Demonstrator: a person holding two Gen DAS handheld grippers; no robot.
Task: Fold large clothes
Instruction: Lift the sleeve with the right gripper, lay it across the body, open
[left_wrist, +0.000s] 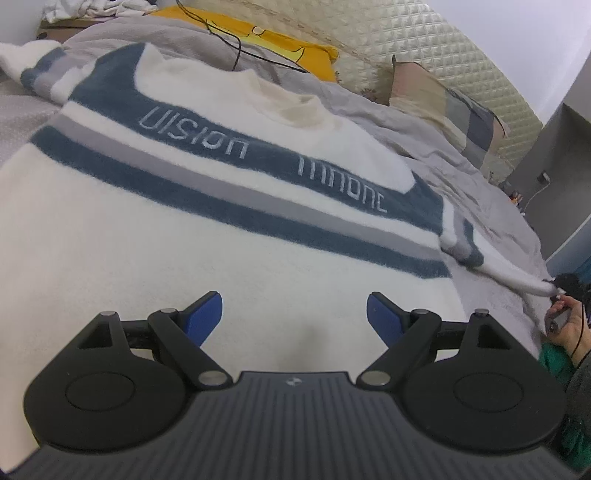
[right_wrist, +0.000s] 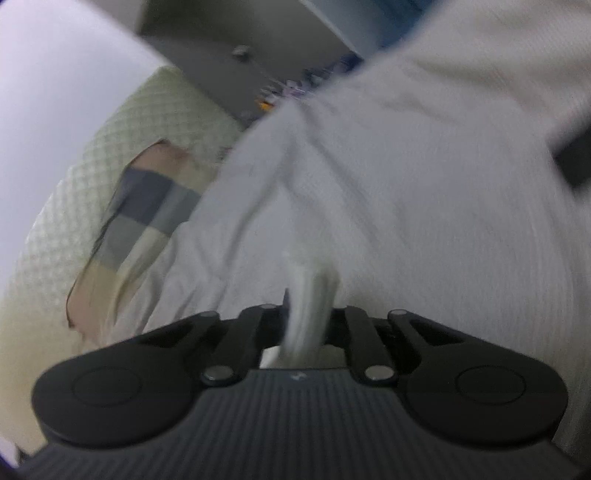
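1. The left hand-held gripper (left_wrist: 295, 317) hovers with its blue fingers (left_wrist: 205, 317) spread wide and nothing between them.
2. Directly under and ahead of it lies the sweater (left_wrist: 177, 236), a cream knit spread flat on the bed (left_wrist: 491, 184), with dark blue and grey stripes across the chest and pale lettering in the blue band.
3. The sweater's collar (left_wrist: 291, 107) lies far ahead of the left hand-held gripper, toward the headboard (left_wrist: 443, 55).
4. A yellow pillow (left_wrist: 280, 40) and a patchwork pillow (left_wrist: 447, 107) rest beyond the collar, ahead and to the right.
5. The sleeve (left_wrist: 509, 273) stretches away to the right of the left hand-held gripper, drawn taut toward the person's hand (left_wrist: 565, 321) at the frame edge.
6. The right hand-held gripper (right_wrist: 308, 314) is closed tight, pinching a fold of the cream sleeve between its fingers; the cloth rises from the jaws and fills the view above and to the right.
7. That view is blurred, so finer detail is unclear.
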